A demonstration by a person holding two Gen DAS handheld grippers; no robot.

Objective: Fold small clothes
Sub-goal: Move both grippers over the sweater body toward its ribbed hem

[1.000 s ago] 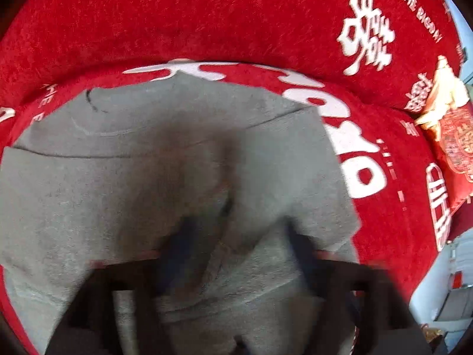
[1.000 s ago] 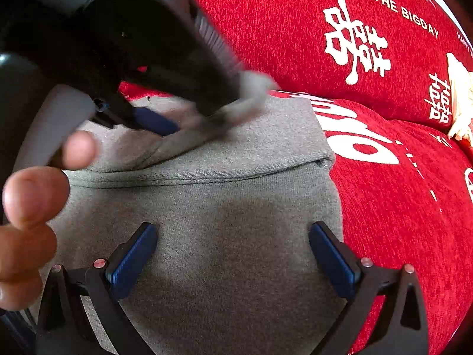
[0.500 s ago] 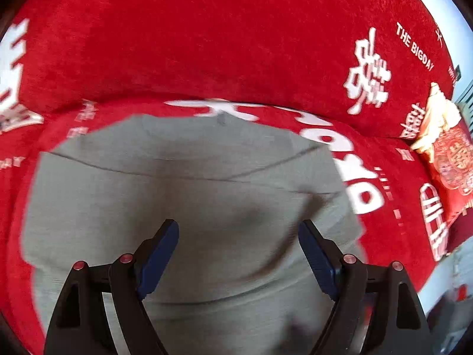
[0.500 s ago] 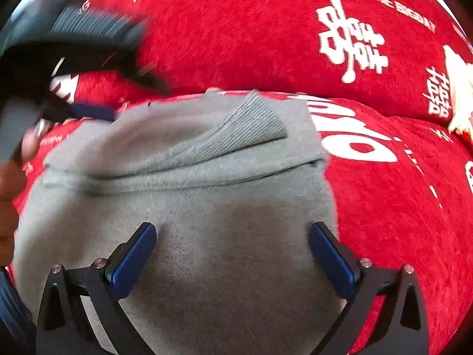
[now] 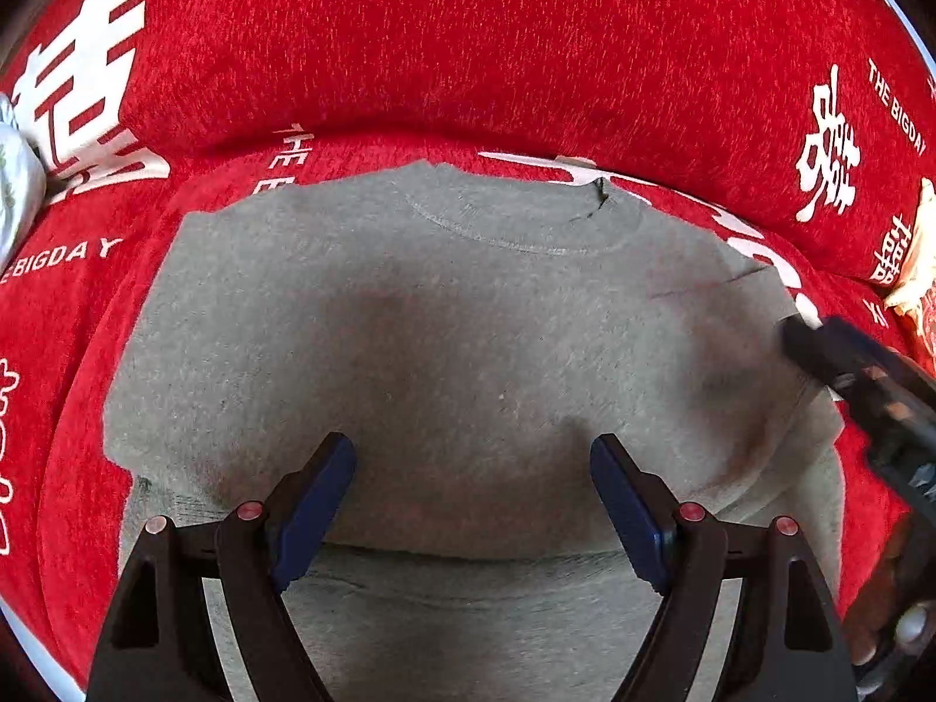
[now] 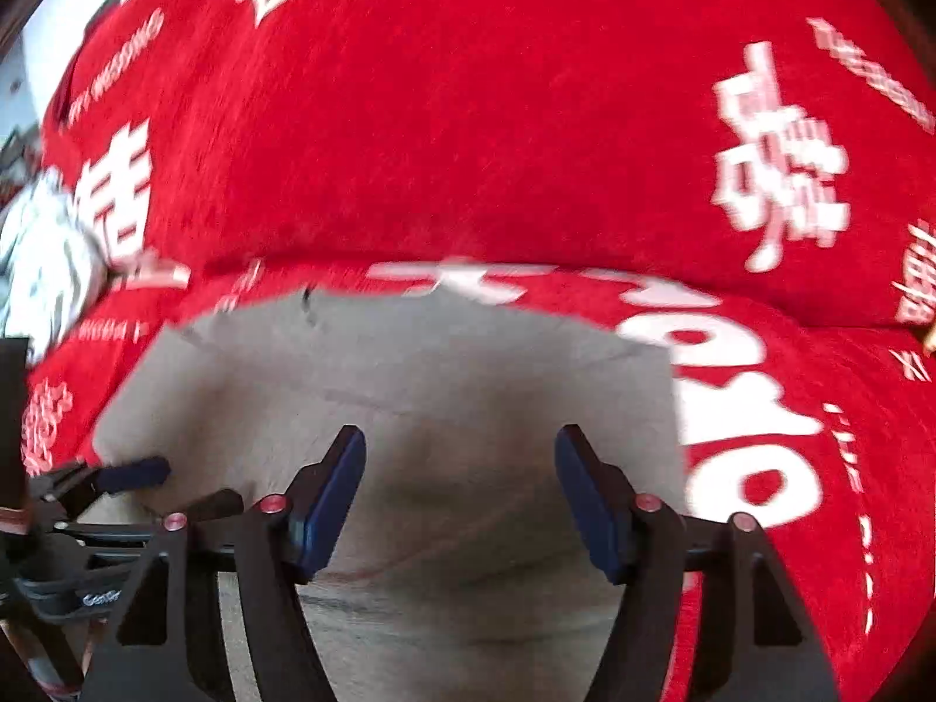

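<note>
Grey top (image 5: 444, 351) spread flat mid-frame on red cover (image 5: 468, 47), neckline toward the upper edge. Left gripper (image 5: 472, 485) low in frame above it, jaws wide, nothing between. Right gripper (image 6: 460, 491) likewise above the cloth, jaws just narrowed, gripping nothing. White bundle (image 6: 41, 269) at left edge.

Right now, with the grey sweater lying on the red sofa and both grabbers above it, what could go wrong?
1. The sweater lies on a soft red sofa cover, so closing fingers might pinch the cover too.
2. The right gripper has just been closing with nothing between its fingers; it may miss the cloth.
3. The left gripper is open over the middle, far from an edge, so a grab could bunch the folds.
</note>
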